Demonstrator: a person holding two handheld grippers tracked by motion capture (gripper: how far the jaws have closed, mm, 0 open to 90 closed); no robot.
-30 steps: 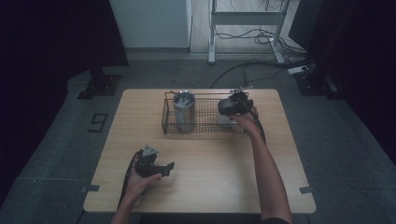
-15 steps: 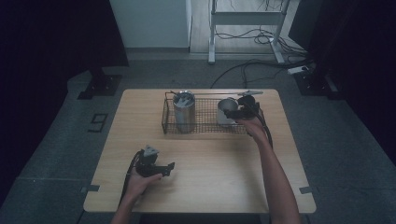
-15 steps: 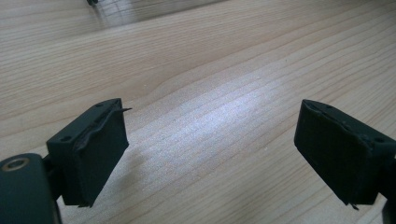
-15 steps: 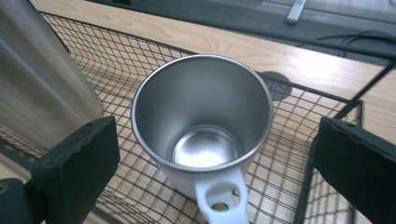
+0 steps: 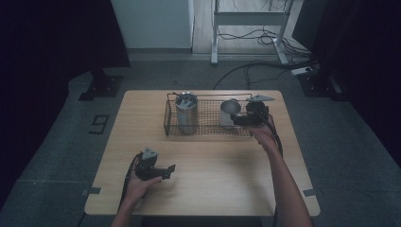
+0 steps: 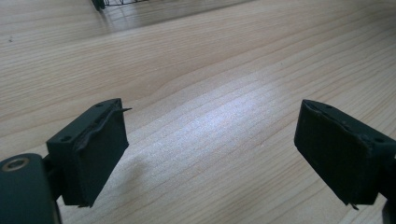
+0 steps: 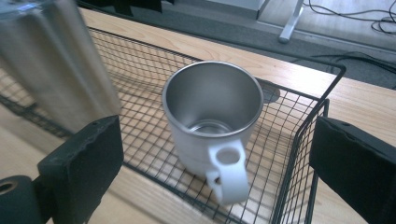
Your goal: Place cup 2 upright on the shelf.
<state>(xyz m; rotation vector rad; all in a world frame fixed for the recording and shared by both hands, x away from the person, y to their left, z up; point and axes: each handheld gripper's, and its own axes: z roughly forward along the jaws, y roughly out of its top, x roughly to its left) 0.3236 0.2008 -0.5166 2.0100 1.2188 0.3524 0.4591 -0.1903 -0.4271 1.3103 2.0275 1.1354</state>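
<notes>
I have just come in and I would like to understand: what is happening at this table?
A person works with a tool in each hand. The right tool, open and holding nothing, is at the white mug standing upright in the wire basket, beside a taller steel cup. Its jaws have just been closing slightly. The left tool rests open on the wooden table.

In the right gripper view the tall can (image 7: 56, 60) is blurry and its top runs off the picture's edge. The mug (image 7: 212, 123) hides part of the basket (image 7: 299, 126) floor behind it (its handle is a bit blurry too). In the left gripper view only a corner of the basket (image 6: 119, 2) peeks in at the top.
</notes>
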